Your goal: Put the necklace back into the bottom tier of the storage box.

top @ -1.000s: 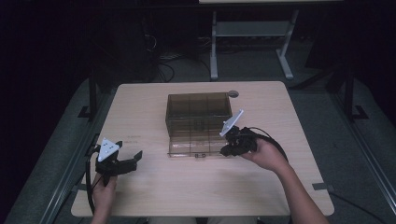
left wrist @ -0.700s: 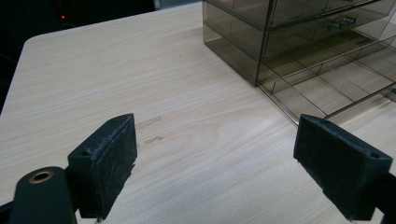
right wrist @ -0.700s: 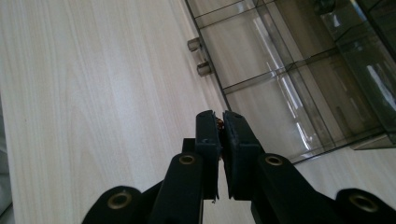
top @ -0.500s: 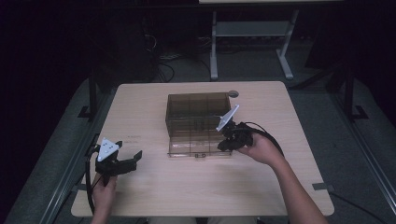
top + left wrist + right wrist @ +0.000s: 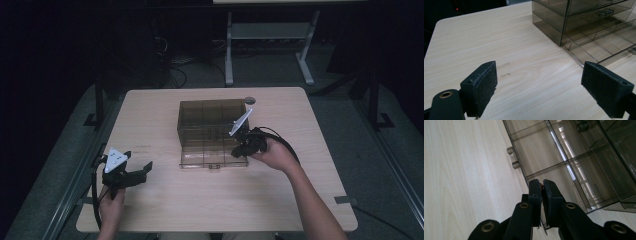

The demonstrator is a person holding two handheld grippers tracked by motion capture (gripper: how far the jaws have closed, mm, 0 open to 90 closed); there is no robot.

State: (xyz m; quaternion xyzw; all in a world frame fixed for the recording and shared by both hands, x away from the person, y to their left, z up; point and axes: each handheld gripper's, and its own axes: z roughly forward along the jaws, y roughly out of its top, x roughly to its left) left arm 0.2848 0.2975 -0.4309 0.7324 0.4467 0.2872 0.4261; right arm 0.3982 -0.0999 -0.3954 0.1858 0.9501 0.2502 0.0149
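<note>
Drawer unit (image 5: 212,122) of smoky translucent plastic stands near the middle of the wooden table (image 5: 165,210), slightly toward the far side, with its lowest drawer (image 5: 212,157) pulled out toward the near edge. In the high view the right gripper (image 5: 242,148) sits at the right near corner of that open drawer, touching its rim, held by the person's right hand (image 5: 274,156). The left gripper (image 5: 144,172) rests well apart from the unit, near the table's left near corner, jaws spread wide with nothing between them. A small round dark object (image 5: 249,100) lies on the table just beyond the unit's far right corner; what it is cannot be told.

In the left gripper view the left gripper (image 5: 539,85) shows both black jaws far apart over bare wood. The drawer unit (image 5: 564,15) rises at the upper right, its stacked tinted drawers cut off by the frame, and the open drawer (image 5: 599,45) shows thin dividers forming empty-looking compartments.

In the right gripper view the right gripper (image 5: 542,187) has its jaws nearly closed on the thin wall of the drawer (image 5: 554,155). A tiny reddish speck shows between the pads, too small to identify. Two small cylindrical knobs (image 5: 513,157) stick out from the drawer's front. Glare streaks blur the clear dividers.
</note>
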